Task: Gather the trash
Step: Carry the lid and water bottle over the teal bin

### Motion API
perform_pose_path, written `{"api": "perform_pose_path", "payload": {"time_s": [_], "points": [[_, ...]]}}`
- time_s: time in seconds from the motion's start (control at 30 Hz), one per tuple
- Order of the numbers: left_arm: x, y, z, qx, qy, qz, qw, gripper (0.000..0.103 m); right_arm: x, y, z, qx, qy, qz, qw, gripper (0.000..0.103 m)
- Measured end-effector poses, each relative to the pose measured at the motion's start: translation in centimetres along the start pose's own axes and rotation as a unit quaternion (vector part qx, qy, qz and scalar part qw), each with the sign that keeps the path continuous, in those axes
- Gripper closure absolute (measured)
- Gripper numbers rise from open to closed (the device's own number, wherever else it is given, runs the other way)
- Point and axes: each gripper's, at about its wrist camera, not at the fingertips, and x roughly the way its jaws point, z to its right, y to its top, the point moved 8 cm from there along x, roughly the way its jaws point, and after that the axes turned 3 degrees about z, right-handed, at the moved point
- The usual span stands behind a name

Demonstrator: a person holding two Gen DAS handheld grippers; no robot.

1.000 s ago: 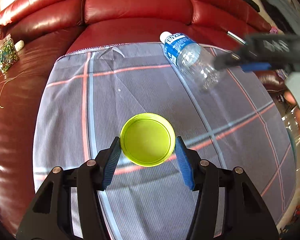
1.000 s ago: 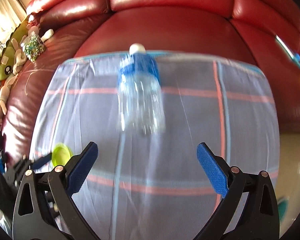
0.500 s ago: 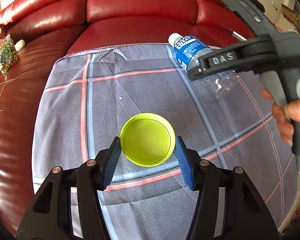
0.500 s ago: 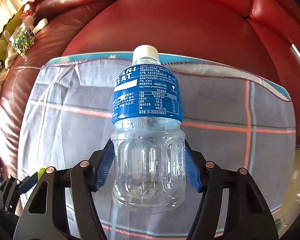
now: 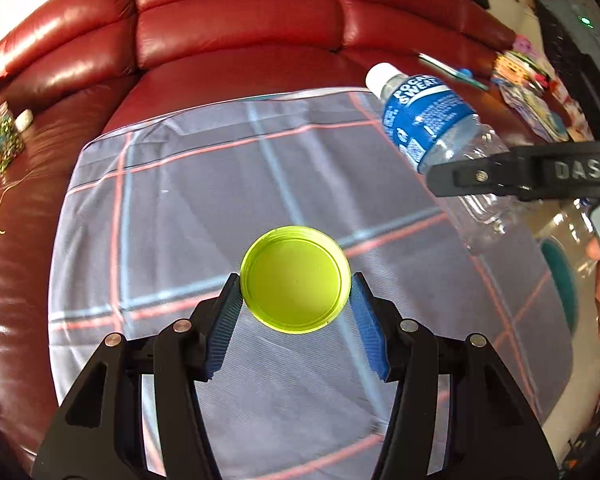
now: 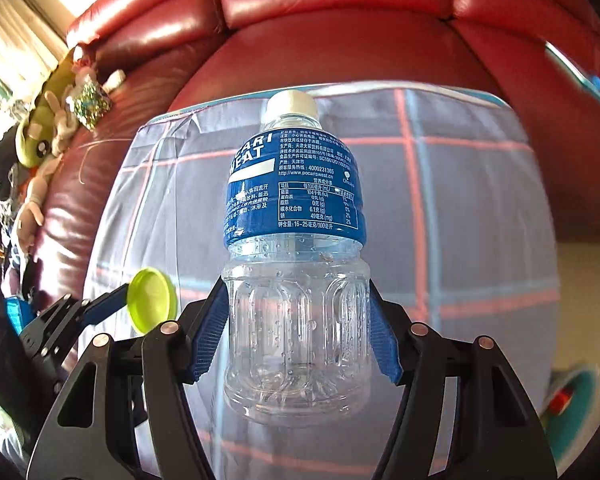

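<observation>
Trash was in both your tools: you had the right gripper [image 6: 296, 328] clamped on the clear lower body of the plastic bottle [image 6: 296, 264], pads pressed on either side, and the left gripper [image 5: 296, 312] pinched partway closed across the lime-green lid [image 5: 294, 278]. Relative to the plaid cloth [image 5: 180, 208] over the red sofa [image 5: 236, 24], both items seemed lifted off it; the lid hung over its middle and the bottle over its far right corner, well apart from the lid. Pickup looked done, and no other litter showed on the cloth. Left for you: drop both off, though no bin was in view. The bottle's blue label read POCARI SWEAT, with www.pocarisweat.cn, 4000231365 and a Chinese nutrition table. The right gripper's arm read DAS in the left wrist view.
</observation>
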Motion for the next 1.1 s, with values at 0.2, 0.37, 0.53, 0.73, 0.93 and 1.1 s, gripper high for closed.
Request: {"api": "perform_pose_path", "payload": {"time_s": [0.2, 0.37, 0.53, 0.73, 0.93, 1.1], "points": [[-1.9, -0.5, 6.7, 0.035, -0.029, 0.005, 0.9990, 0.050, -5.3, -4.6, 4.6, 0.039, -0.008, 0.024, 0.999, 0.038], [-3.1, -0.8, 12.6, 0.065, -0.056, 0.008, 0.9963, 0.050, -10.4, -8.8, 9.4, 0.076, -0.018, 0.050, 0.996, 0.039], [-3.6, -1.5, 18.3, 0.102, -0.077, 0.008, 0.9918, 0.050, -14.3, -12.5, 14.4, 0.107, -0.042, 0.069, 0.991, 0.038], [-3.5, -2.1, 24.2, 0.136, -0.098, 0.001, 0.9859, 0.050, -17.8, -16.6, 21.1, 0.152, -0.064, 0.087, 0.982, 0.038], [-2.6, -2.9, 30.2, 0.177, -0.116, -0.011, 0.9773, 0.050, -19.8, -20.6, 26.6, 0.194, -0.082, 0.095, 0.973, 0.038], [-1.1, -4.0, 34.5, 0.206, -0.125, -0.030, 0.9701, 0.050, -19.9, -23.4, 30.2, 0.227, -0.083, 0.089, 0.966, 0.038]]}}
